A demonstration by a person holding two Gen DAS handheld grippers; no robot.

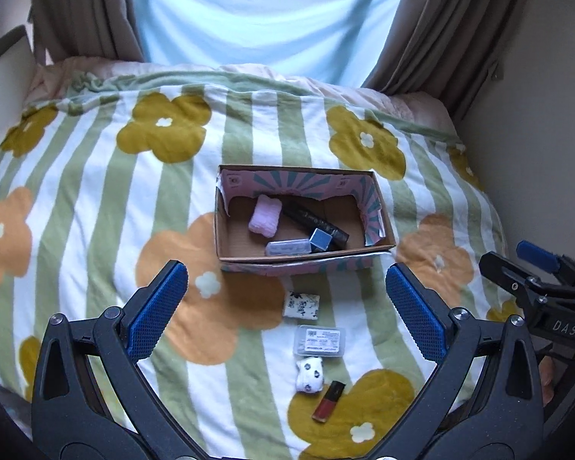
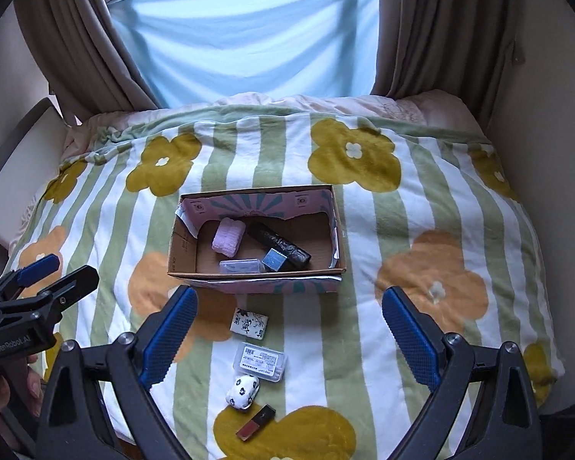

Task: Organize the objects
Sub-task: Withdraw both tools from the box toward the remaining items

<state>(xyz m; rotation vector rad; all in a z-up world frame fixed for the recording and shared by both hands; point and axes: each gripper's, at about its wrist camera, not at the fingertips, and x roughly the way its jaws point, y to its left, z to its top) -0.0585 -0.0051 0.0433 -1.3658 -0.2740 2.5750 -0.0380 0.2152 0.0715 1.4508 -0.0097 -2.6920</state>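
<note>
A cardboard box (image 1: 379, 214) (image 2: 180, 245) sits open mid-blanket. Inside lie a pink towel roll (image 1: 265, 220), a black tube (image 1: 314, 222), a blue-grey cube (image 1: 321, 239) and a clear case (image 1: 287, 247). In front of the box, in a row toward me, lie a floral packet (image 1: 301, 305) (image 2: 249, 324), a labelled clear case (image 1: 319, 341) (image 2: 260, 362), a white spotted bundle (image 1: 309, 375) (image 2: 242, 386) and a red lip gloss (image 1: 328, 400) (image 2: 255, 423). My left gripper (image 1: 286, 272) (image 2: 63, 270) and right gripper (image 2: 289, 295) (image 1: 513, 258) hover open and empty above the row.
The floral striped blanket (image 1: 96, 199) covers a bed. Brown curtains (image 2: 76, 38) and a pale blue sheet (image 2: 249, 38) hang behind it. Walls close in on the left and right. A hand (image 2: 4, 387) holds the left gripper's handle.
</note>
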